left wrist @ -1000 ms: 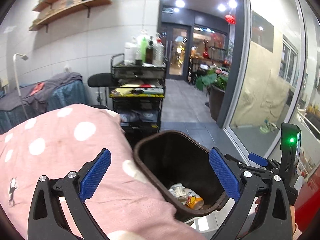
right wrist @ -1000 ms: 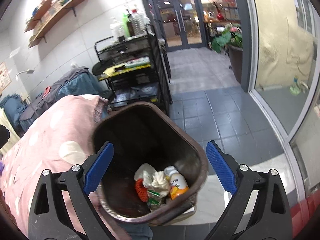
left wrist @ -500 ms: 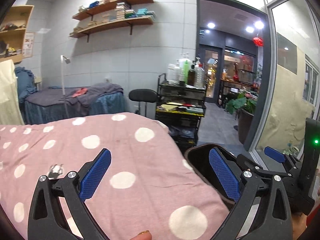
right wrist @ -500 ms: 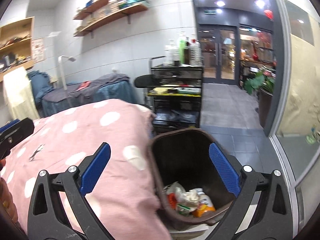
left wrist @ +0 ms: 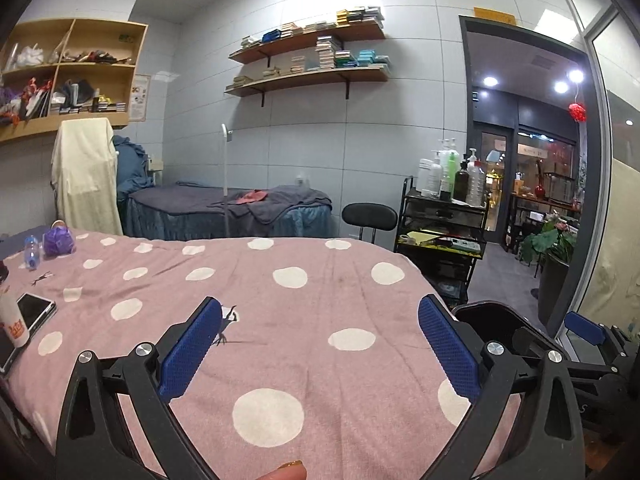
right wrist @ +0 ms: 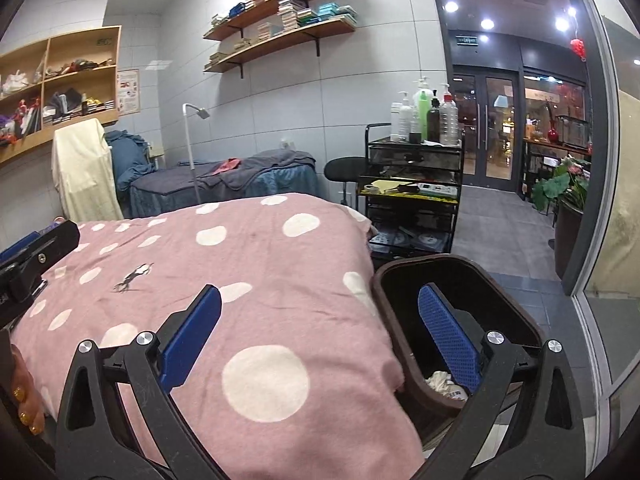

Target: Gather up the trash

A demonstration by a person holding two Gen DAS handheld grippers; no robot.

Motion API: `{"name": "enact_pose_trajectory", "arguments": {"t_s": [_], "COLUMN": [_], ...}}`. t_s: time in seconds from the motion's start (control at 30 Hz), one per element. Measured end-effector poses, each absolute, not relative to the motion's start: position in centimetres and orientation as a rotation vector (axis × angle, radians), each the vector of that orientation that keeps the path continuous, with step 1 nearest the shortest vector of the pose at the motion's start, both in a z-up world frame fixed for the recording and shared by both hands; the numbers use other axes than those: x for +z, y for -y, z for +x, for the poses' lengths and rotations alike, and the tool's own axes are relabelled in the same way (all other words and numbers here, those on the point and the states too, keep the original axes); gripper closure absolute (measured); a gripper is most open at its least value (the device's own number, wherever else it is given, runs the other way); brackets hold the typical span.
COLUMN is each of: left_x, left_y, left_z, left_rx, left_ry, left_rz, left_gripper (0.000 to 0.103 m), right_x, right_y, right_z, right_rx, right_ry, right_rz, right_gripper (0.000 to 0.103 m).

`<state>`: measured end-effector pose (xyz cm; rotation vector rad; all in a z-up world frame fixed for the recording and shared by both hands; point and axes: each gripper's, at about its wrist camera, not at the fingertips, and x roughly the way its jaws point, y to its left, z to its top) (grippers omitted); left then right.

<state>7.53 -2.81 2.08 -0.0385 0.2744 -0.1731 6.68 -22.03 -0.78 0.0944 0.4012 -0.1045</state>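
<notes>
Trash bin: your brown bin (right wrist: 516,312) stands on the floor against the bed's right edge, crumpled paper (right wrist: 438,382) in its bottom.
Right gripper: your right gripper (right wrist: 320,336) has just finished spreading to full width; its jaws stand wide apart with nothing between them, one pad over the blanket, the other over the bin's mouth.
Left gripper: your left gripper (left wrist: 320,344) is likewise spread wide and empty, above the blanket.
Bed: pink polka-dot blanket (left wrist: 304,320) covers it.
Items on bed, far left: small clear bottle (left wrist: 31,252), purple mesh ball (left wrist: 59,240), white cup (left wrist: 12,320), phone (left wrist: 34,310).
Beyond: black trolley (right wrist: 412,184) carrying bottles.
</notes>
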Motion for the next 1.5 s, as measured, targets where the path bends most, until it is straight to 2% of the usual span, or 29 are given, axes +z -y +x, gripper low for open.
{"name": "enact_pose_trajectory", "arguments": {"t_s": [0.67,1.5], "left_x": [1.2,1.3], "left_y": [0.1,0.4], "left_z": [4.9,4.6], "left_rx": [-0.071,-0.06], "left_ry": [-0.261,-0.255], "left_rz": [-0.045,-0.011], "left_gripper": [0.006,0.006], "right_x": [0.1,0.1], "right_y": [18.9,19.0], "right_z": [3.9,3.9], "right_rx": [-0.012,-0.015], "right_ry": [-0.346,-0.343], "right_rz": [0.062,0.07], "right_gripper": [0.006,0.006]}}
